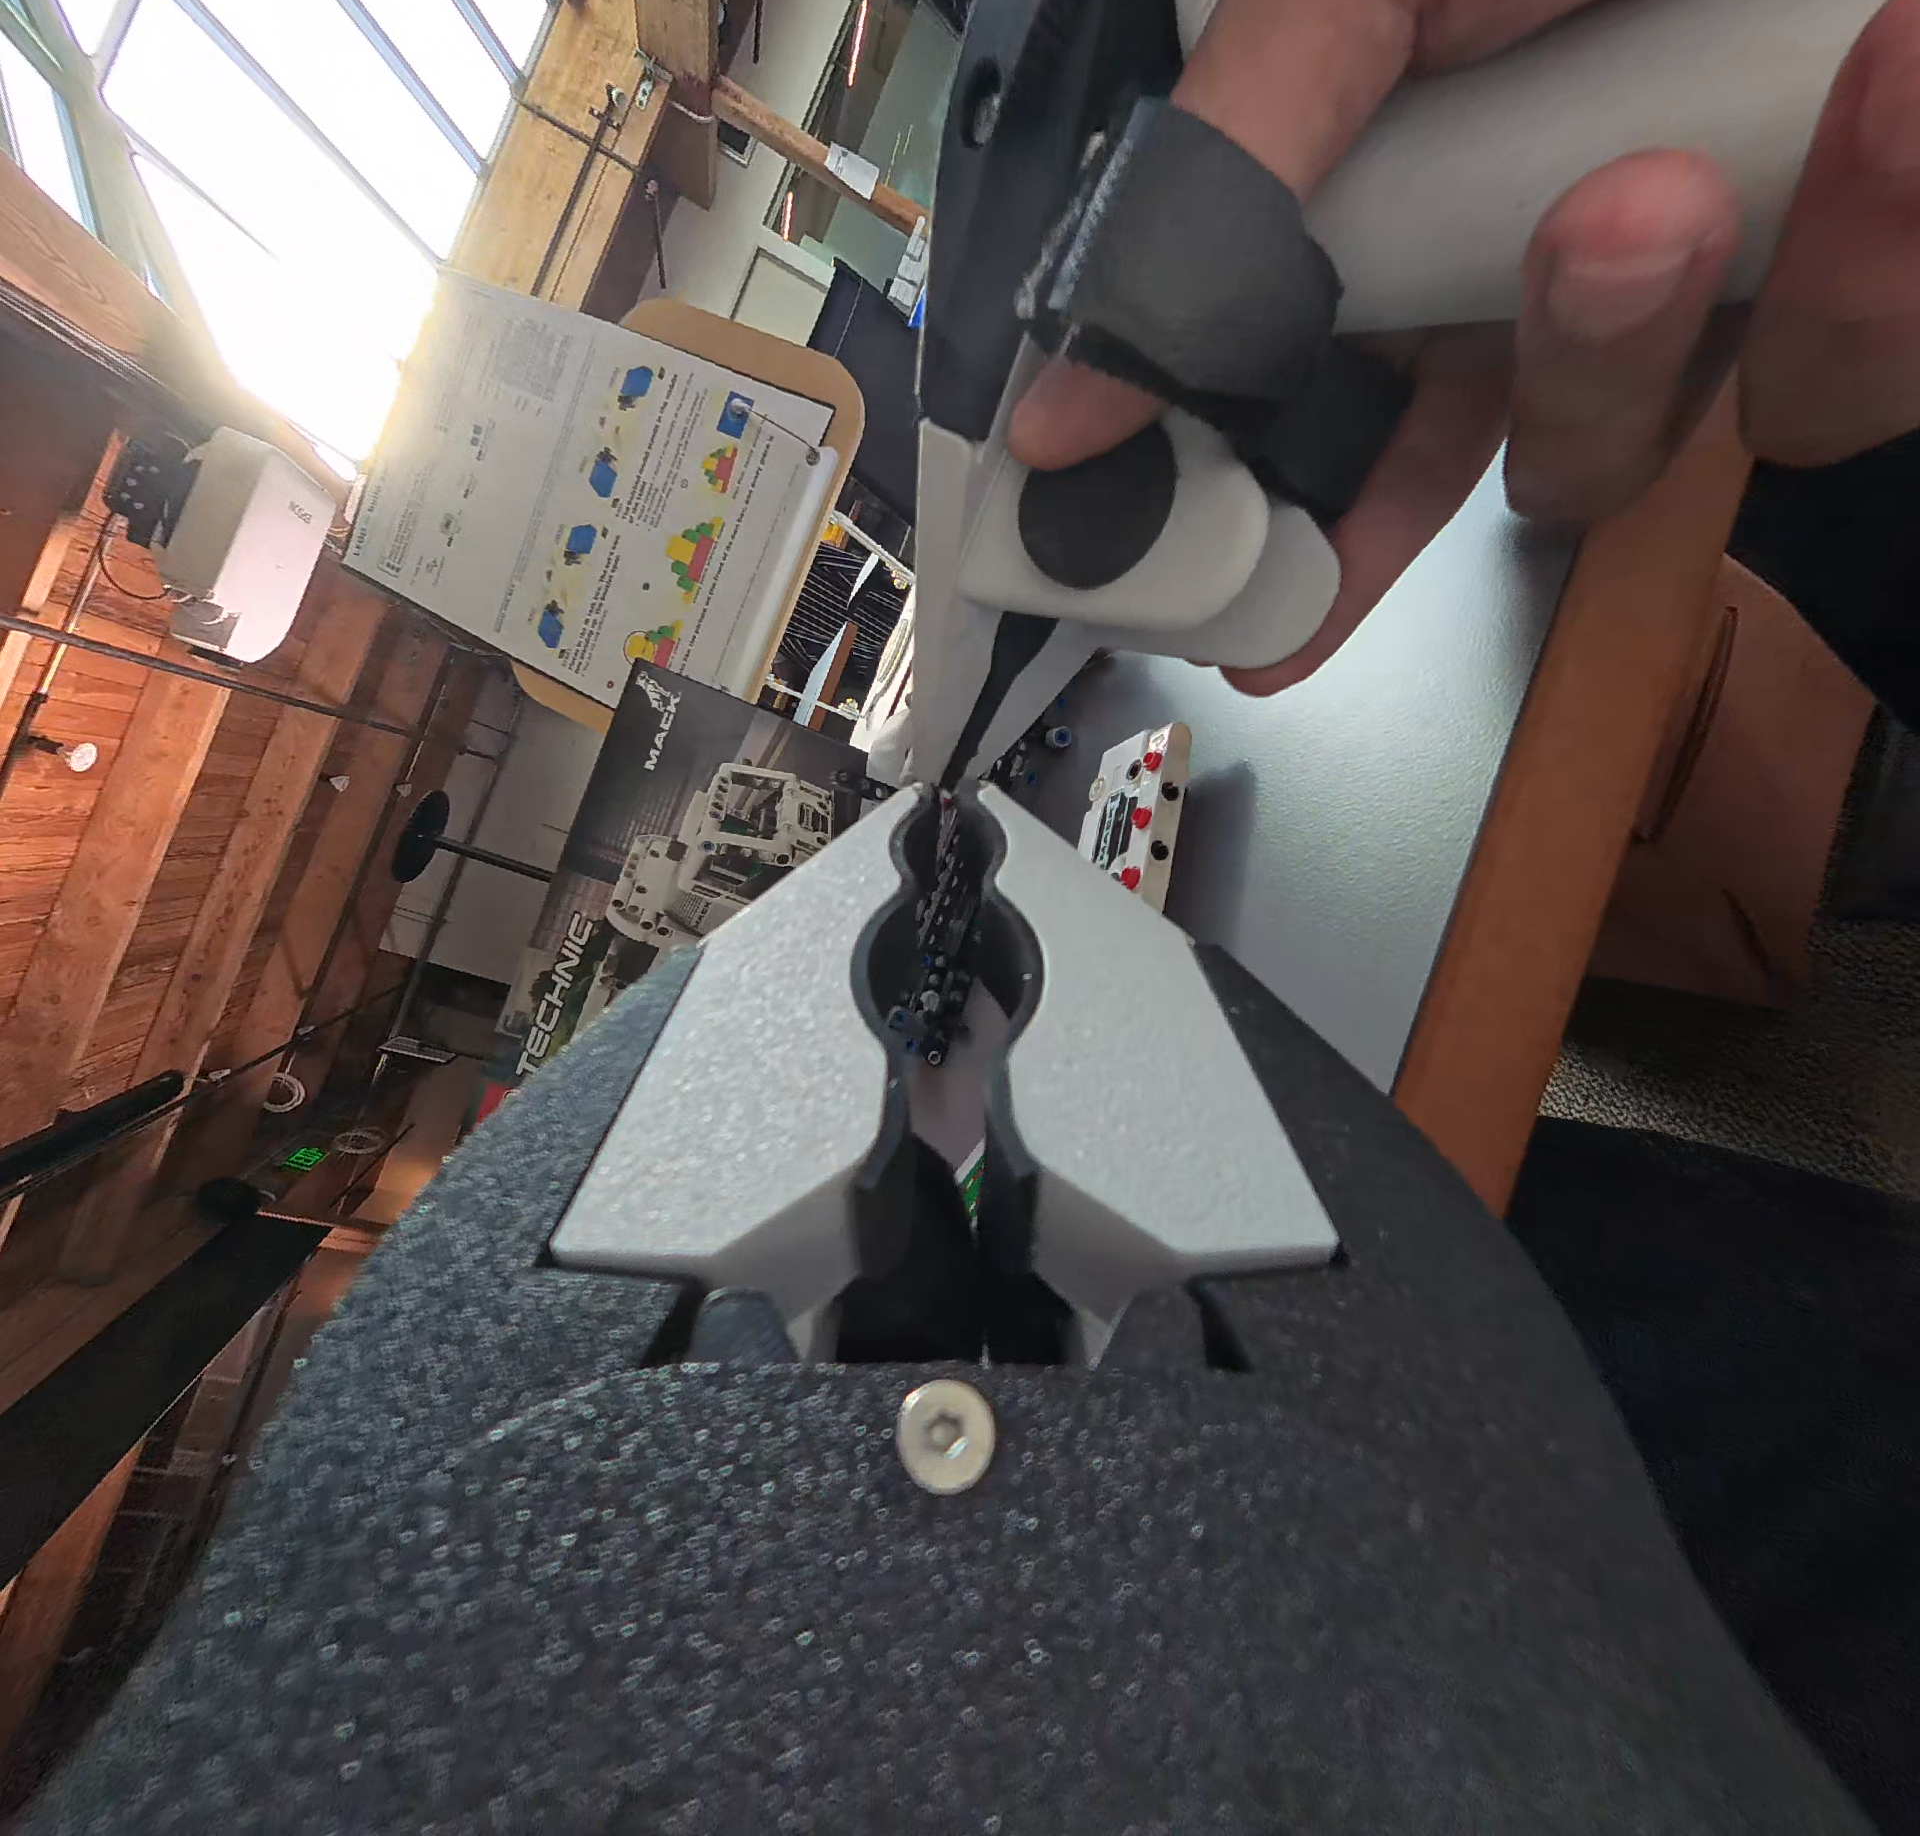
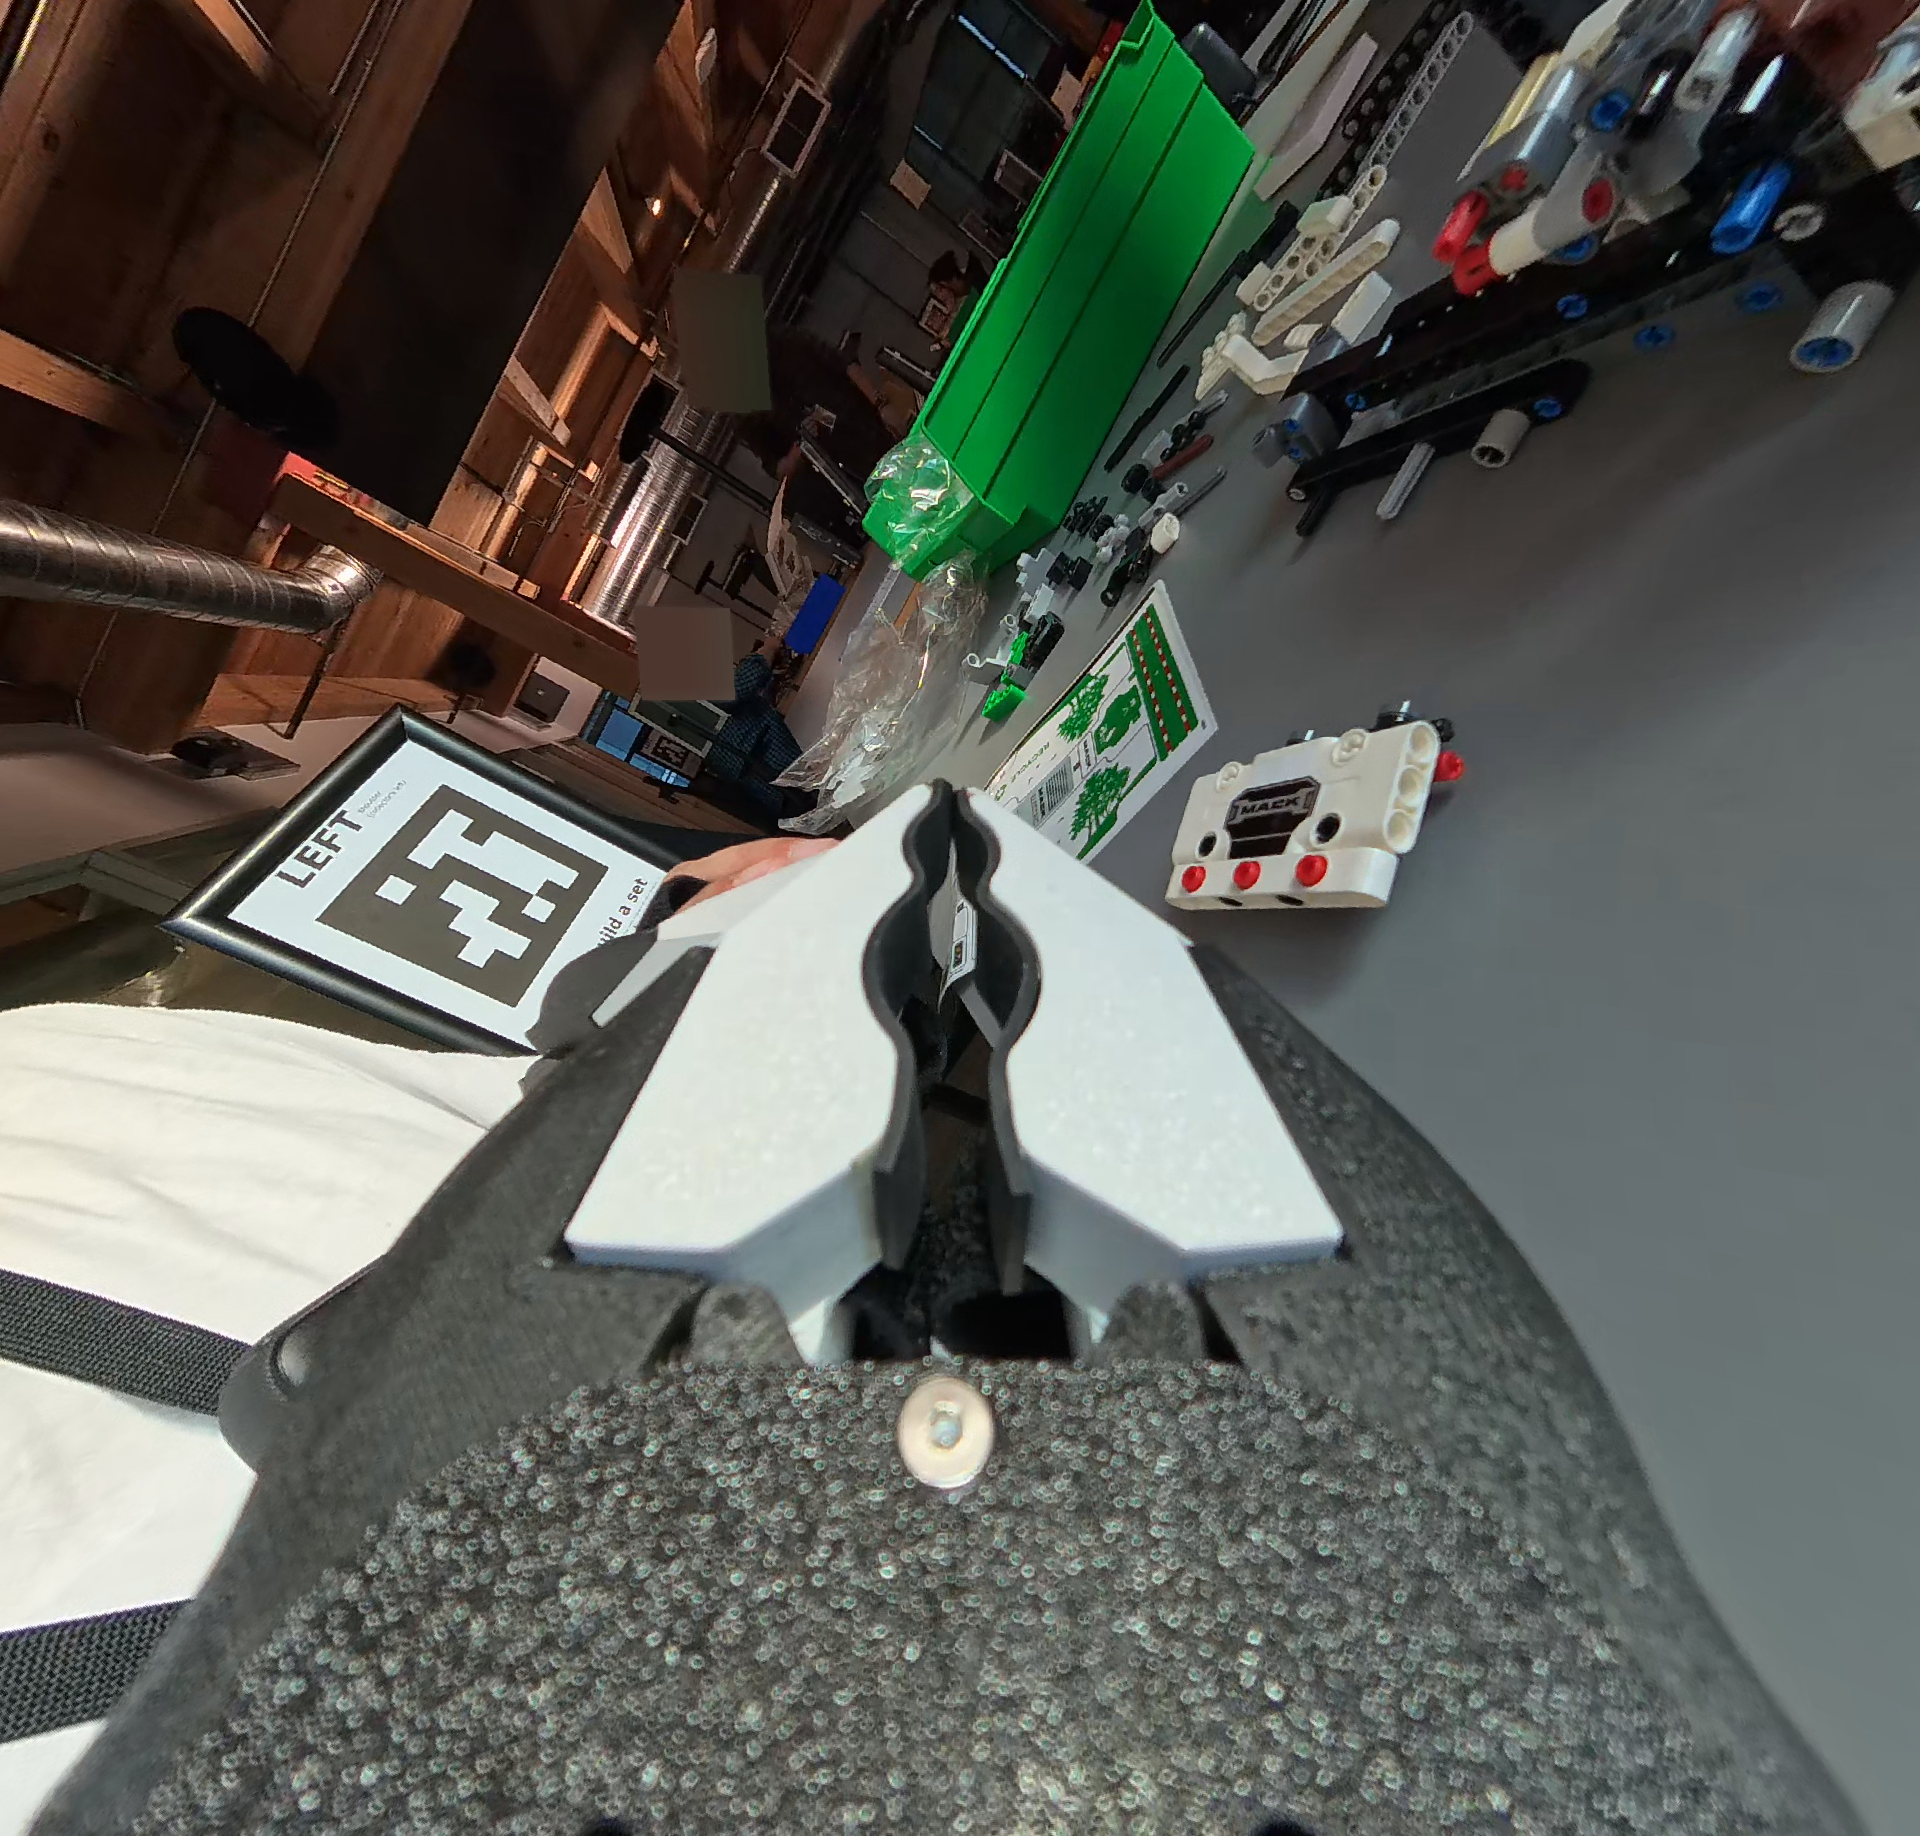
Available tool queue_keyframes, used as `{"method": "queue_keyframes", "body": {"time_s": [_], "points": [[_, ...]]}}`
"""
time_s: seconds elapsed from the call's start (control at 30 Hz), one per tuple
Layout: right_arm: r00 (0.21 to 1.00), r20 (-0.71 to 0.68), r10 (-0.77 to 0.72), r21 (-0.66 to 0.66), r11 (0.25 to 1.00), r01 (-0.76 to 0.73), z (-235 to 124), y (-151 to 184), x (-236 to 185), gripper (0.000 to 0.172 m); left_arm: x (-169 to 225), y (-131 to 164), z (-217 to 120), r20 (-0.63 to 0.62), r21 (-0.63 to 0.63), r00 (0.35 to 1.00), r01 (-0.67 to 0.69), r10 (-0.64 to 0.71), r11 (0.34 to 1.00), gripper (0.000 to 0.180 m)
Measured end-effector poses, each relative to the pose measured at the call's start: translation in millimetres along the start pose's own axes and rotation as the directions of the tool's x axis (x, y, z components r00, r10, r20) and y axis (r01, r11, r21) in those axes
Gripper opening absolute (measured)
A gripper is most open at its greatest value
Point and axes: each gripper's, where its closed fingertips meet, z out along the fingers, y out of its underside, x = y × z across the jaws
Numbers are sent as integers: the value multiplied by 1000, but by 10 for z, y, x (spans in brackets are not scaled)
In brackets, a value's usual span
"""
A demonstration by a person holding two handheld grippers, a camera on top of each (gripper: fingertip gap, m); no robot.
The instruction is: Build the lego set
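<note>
**Two closed grippers meet tip to tip above a grey table (image 2: pixel 1558 1111)**
The right gripper (image 2: pixel 951 799) pinches a small white sticker (image 2: pixel 961 929). The left gripper (image 1: pixel 945 797) is closed against its tips, with a white brick block (image 2: pixel 1299 841) nearby.

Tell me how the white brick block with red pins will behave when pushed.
The white block looks like rigid plastic, so it is probably stiff and light. It lies on a broad face on the smooth-looking grey table, so it should slide rather than tip or roll.

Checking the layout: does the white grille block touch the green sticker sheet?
Apart. The right wrist view shows bare grey table between the white grille block and sticker sheet.
</note>
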Motion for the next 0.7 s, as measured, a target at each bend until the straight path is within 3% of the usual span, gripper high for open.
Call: {"method": "queue_keyframes", "body": {"time_s": [0.13, 0.53, 0.63, 0.7], "points": [[1000, 9, 18, 2, 1000, -18, -2, -4, -8, 0, 23, 14, -5, -10, -6, 1000, 0, 0, 1000, 7], [1000, 9, -19, 11, 1000, 19, -67, -76, -27, 0, -31, 21, -31, 13, -2, 1000, 28, -28, 1000, 0], [994, 29, -110, 17, 994, 109, -114, -127, -73, 0, -107, 1, -58, 24, 23, 996, 90, -91, 996, 0], [977, 39, -208, 3, 978, 208, -162, -188, -96, 6, -205, 2, -78, 9, 46, 977, 215, -215, 976, 0]]}}
